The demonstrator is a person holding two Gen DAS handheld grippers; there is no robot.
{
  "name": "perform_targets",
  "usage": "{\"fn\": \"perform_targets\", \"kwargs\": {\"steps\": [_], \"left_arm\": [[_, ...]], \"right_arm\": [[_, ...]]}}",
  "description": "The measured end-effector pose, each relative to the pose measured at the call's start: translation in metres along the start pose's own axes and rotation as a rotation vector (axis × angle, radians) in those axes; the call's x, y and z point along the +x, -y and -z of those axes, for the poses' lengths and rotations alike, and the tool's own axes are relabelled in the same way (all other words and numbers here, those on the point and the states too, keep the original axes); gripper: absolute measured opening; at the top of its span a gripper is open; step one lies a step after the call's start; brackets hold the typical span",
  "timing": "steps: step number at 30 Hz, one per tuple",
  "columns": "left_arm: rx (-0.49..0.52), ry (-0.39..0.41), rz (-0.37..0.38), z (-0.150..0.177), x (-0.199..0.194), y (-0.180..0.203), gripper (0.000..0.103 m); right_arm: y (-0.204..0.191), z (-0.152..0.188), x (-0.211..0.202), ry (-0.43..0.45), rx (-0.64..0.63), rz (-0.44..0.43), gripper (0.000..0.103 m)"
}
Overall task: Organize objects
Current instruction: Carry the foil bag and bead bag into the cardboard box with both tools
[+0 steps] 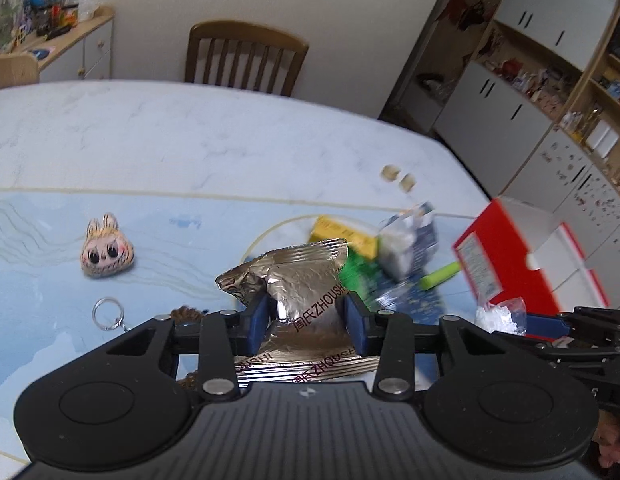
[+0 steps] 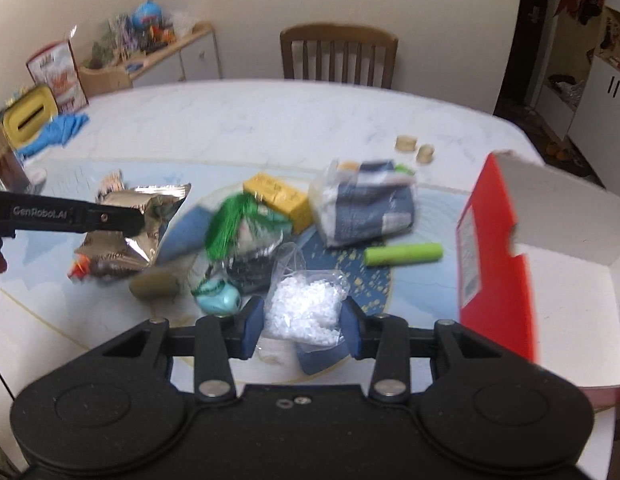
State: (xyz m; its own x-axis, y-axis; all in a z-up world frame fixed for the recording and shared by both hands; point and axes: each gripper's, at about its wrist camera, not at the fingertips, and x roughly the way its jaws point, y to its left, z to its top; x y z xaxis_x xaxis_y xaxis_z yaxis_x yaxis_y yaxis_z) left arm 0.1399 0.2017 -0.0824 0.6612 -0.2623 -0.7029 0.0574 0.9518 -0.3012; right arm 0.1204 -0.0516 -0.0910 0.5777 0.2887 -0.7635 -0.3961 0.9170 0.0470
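My left gripper (image 1: 306, 322) is shut on a crinkled silver foil snack packet (image 1: 298, 284) and holds it above the table; the packet also shows in the right wrist view (image 2: 138, 220). My right gripper (image 2: 303, 320) is shut on a clear bag of white pellets (image 2: 306, 312), lifted over the pile; the bag also shows in the left wrist view (image 1: 499, 314). The pile holds a yellow box (image 2: 280, 196), a blue-and-white pouch (image 2: 365, 208), a green cylinder (image 2: 403, 255), a green tassel (image 2: 230, 228) and a teal toy (image 2: 220, 300). An open red box (image 2: 497, 252) stands at the right.
A plush bunny head (image 1: 106, 254) and a key ring (image 1: 108, 314) lie left on the blue mat (image 1: 50, 280). Two small round pieces (image 2: 413, 148) sit on the marble table (image 2: 250, 120). A chair (image 2: 337, 54) stands behind. A yellow container (image 2: 28, 116) and blue cloth (image 2: 58, 130) are far left.
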Motion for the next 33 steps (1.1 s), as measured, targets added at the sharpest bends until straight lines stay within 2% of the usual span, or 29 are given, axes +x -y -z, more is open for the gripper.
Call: {"fn": "perform_targets", "kwargs": {"steps": [7,14,26,33], "left_arm": [[0.061,0.03,0.055,-0.016,-0.021,0.039,0.04],[0.121,0.038,0.095,-0.025,-0.018,0.1,0.04],[0.207,0.0,0.131,-0.028,0.035,0.233,0.04],[0.261,-0.036,0.123,-0.033,0.075,0.293,0.04]], "right_arm": [[0.03,-0.015,-0.045,0.072,0.014,0.015,0.04],[0.085,-0.02,-0.076,0.12,0.051,0.034,0.04],[0.197,-0.001,-0.087,0.112,0.058,0.089,0.04],[0.246,0.01,-0.079,0.1,0.068,0.094,0.04]]}}
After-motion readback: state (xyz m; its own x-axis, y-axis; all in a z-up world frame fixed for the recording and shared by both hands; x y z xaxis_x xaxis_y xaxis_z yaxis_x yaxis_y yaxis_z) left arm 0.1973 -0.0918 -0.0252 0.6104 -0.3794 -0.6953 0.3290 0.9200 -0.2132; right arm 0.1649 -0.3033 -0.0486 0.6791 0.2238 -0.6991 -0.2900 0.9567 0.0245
